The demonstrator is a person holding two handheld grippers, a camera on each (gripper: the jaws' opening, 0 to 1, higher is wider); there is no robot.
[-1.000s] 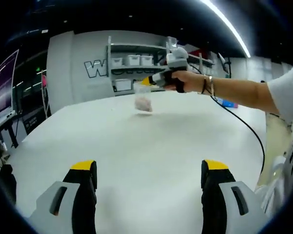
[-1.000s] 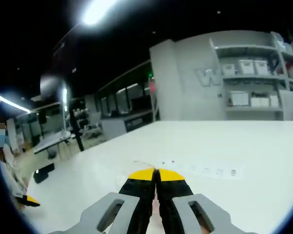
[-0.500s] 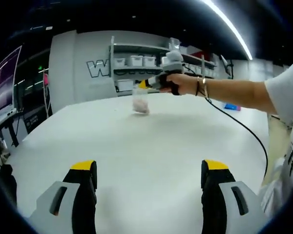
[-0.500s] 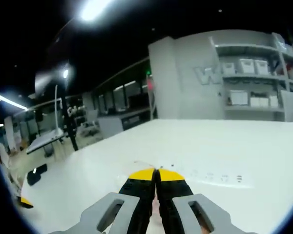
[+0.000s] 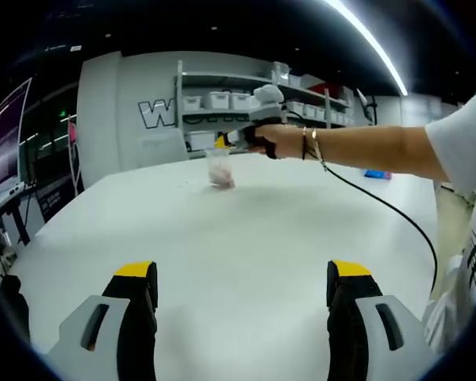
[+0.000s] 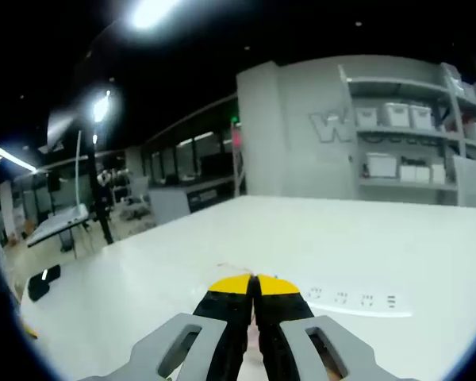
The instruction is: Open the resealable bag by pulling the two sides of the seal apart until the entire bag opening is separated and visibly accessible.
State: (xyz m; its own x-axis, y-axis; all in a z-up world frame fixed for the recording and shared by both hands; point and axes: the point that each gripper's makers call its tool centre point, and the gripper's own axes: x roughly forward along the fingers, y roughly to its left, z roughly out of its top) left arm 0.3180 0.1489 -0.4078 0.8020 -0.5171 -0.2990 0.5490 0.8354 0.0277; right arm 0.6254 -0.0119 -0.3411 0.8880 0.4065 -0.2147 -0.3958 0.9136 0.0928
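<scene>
Over a white table [image 5: 246, 254], the right gripper [image 5: 222, 141] pinches a clear bag [image 5: 219, 168] by its top — the left gripper [image 5: 243, 282] spread wide, empty.

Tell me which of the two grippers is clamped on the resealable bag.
The right gripper, far across the white table, pinches the resealable bag by its top, jaws together. The left gripper stands open near the table's edge, holding nothing.

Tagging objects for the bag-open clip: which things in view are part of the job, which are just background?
In the job:
- resealable bag, hanging from the right gripper, jaws shut on its top edge
- left gripper, jaws apart, holding nothing
- white table

Just around:
- shelves with white bins
- cable trailing from the right gripper
</scene>
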